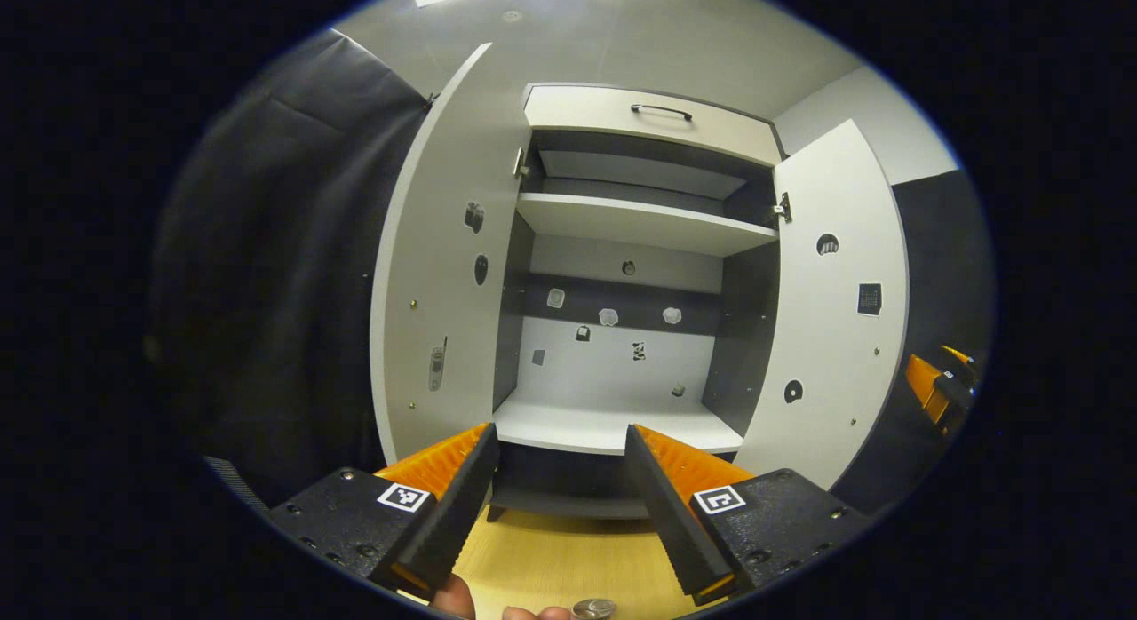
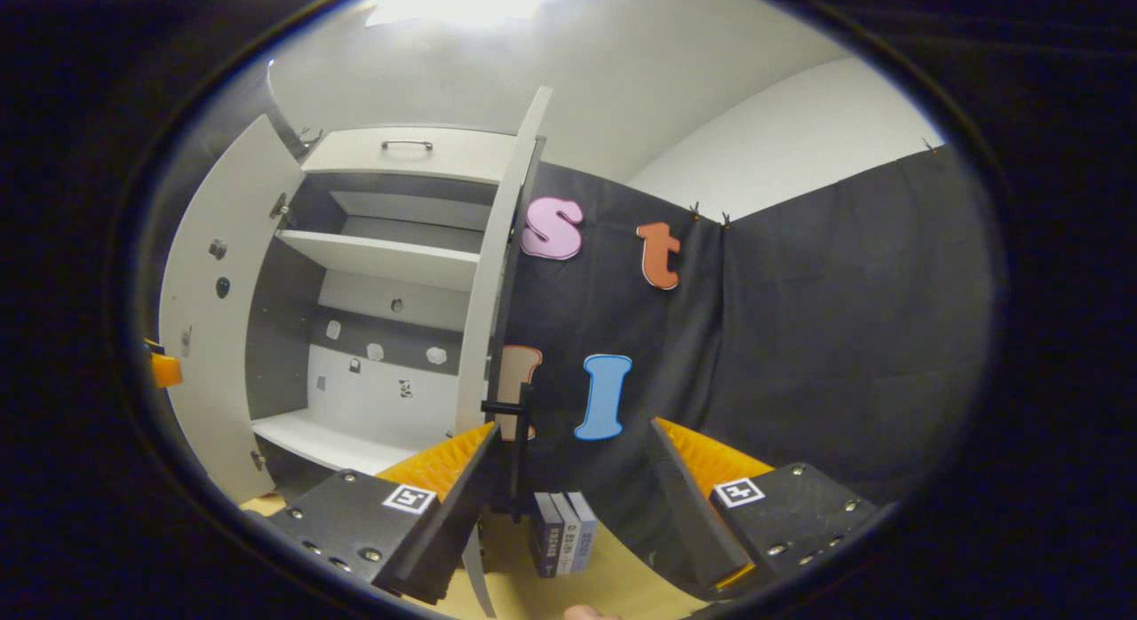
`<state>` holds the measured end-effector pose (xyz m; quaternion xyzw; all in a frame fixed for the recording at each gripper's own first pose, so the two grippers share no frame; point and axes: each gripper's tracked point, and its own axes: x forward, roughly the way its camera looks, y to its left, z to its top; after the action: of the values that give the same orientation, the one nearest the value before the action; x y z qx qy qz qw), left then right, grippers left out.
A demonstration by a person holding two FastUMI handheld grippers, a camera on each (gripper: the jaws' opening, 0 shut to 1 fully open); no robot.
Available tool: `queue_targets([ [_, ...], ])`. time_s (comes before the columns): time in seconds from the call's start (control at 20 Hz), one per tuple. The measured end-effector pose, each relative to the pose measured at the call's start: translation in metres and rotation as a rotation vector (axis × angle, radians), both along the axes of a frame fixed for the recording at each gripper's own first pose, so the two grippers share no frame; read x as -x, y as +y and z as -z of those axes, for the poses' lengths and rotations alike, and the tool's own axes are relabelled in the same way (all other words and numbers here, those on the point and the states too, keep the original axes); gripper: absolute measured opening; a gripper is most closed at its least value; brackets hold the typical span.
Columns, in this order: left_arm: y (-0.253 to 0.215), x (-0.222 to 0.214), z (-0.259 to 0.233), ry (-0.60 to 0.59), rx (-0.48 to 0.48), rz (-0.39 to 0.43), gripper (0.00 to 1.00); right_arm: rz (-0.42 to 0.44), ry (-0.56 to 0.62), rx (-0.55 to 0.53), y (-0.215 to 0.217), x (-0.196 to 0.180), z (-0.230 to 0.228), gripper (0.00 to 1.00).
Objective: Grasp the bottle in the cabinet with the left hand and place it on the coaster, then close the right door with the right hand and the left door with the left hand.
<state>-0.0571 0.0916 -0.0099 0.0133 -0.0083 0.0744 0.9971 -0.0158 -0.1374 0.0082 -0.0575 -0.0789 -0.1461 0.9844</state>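
The cabinet [image 1: 640, 220] stands with both doors swung wide, and its shelves hold nothing. My left gripper [image 1: 560, 435] is open and empty, level with the lower shelf [image 1: 613, 425] and a little in front of it. The left door [image 1: 444, 274] and right door [image 1: 835, 309] flank it. A small silvery round thing [image 1: 593, 608], perhaps the bottle's cap, peeks in at the bottom edge beside a person's fingers [image 1: 453, 598]. My right gripper [image 2: 573, 427] is open and empty, with the right door's edge [image 2: 497, 274] and black handle [image 2: 520, 442] just beyond its left finger.
The cabinet stands on a light wooden tabletop [image 1: 568, 558]. A few upright books [image 2: 560, 531] stand behind the right door. The right gripper [image 1: 942, 385] shows past the right door, and the left gripper [image 2: 160, 367] shows by the left door [image 2: 213, 309].
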Motion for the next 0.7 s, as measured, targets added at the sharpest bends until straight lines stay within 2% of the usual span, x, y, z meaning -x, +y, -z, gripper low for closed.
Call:
queue_targets([
  [0.15, 0.015, 0.005, 0.003, 0.007, -0.004, -0.043, 0.93, -0.004, 0.021, 0.012, 0.000, -0.010, 0.006, 0.94],
  [0.2, 0.021, 0.007, 0.004, 0.008, -0.009, -0.058, 0.92, -0.006, 0.026, 0.022, 0.000, -0.011, 0.007, 0.98],
  [0.35, 0.037, 0.011, 0.003, 0.009, -0.012, -0.101, 0.93, -0.032, 0.040, 0.046, 0.008, -0.017, 0.013, 0.98],
  [0.5, 0.055, 0.019, -0.008, -0.020, -0.005, -0.151, 0.93, -0.044, 0.038, 0.064, 0.010, -0.018, 0.011, 0.93],
  [0.7, 0.078, 0.031, -0.024, -0.065, -0.001, -0.207, 0.93, -0.113, 0.050, 0.015, 0.021, -0.021, 0.014, 0.95],
])
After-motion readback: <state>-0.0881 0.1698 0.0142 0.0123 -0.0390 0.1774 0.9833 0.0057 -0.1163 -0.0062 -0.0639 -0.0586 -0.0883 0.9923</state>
